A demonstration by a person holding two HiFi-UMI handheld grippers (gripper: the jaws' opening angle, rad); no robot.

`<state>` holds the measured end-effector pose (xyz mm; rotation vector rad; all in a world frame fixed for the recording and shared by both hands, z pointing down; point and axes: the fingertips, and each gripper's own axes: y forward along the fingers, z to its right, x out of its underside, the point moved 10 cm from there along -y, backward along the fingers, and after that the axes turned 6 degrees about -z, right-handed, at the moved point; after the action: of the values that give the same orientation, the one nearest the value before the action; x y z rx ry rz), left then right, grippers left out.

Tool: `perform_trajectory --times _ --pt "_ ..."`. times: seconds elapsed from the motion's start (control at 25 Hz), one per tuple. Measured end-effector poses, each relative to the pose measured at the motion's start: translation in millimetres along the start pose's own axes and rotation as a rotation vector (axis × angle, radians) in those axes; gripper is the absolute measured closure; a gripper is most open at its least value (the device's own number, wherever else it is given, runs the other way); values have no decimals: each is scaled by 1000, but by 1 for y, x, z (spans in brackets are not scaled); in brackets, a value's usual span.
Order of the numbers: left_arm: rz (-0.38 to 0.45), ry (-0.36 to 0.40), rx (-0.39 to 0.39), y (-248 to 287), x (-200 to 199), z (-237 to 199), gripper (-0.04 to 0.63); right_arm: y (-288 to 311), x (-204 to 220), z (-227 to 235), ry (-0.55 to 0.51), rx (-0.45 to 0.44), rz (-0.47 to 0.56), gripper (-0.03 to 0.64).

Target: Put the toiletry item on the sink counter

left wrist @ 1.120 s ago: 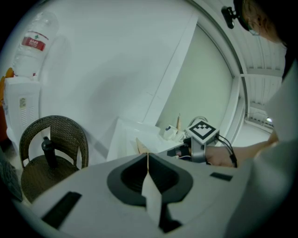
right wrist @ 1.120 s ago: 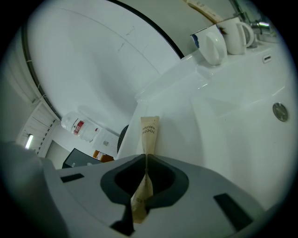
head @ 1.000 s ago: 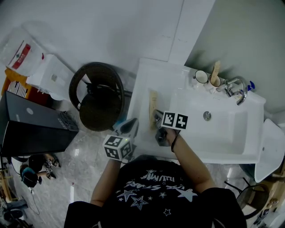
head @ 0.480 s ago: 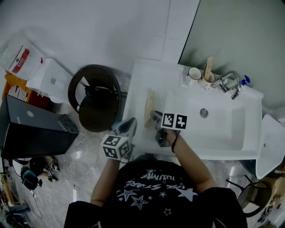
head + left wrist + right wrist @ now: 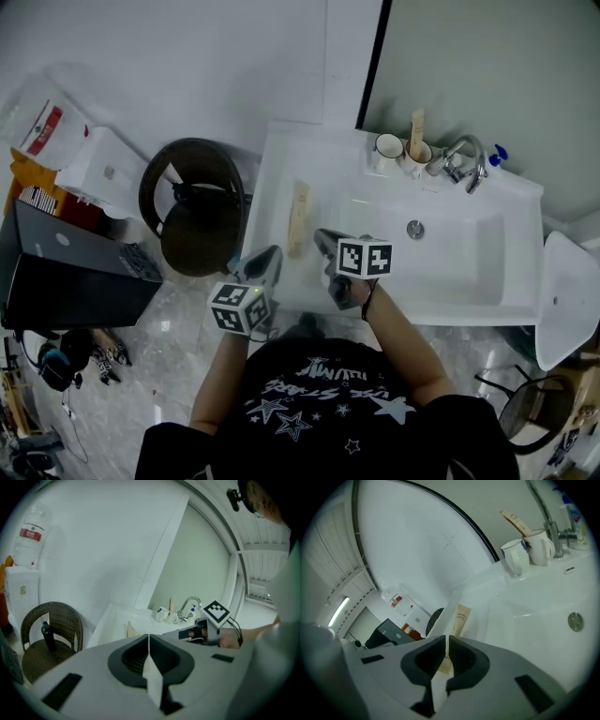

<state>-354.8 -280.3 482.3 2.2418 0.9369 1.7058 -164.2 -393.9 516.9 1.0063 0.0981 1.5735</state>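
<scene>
a white sink table (image 5: 272, 178) is standing against a pale wall below a mirror, with a dark wicker chair (image 5: 192, 202) sitting to its left. the tan toiletry box (image 5: 298, 218) is lying flat on the table just left of the basin, apart from both tongs. the left tongs (image 5: 265, 265) are hovering near the table's front left corner, pressed together and empty. the right tongs (image 5: 325, 242) are hanging just beside the box with only a sliver between them, gripping nothing. two mugs (image 5: 387, 147) are standing by the faucet (image 5: 461, 159).
</scene>
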Motion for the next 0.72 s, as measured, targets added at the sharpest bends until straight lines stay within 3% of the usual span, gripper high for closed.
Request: perform_trajectory --times 0.36,0.72 --pt "14 18 9 -7 12 55 575 -62 13 5 -118 17 61 598" --pt "12 49 29 -4 29 117 575 -125 42 34 -106 24 95 600"
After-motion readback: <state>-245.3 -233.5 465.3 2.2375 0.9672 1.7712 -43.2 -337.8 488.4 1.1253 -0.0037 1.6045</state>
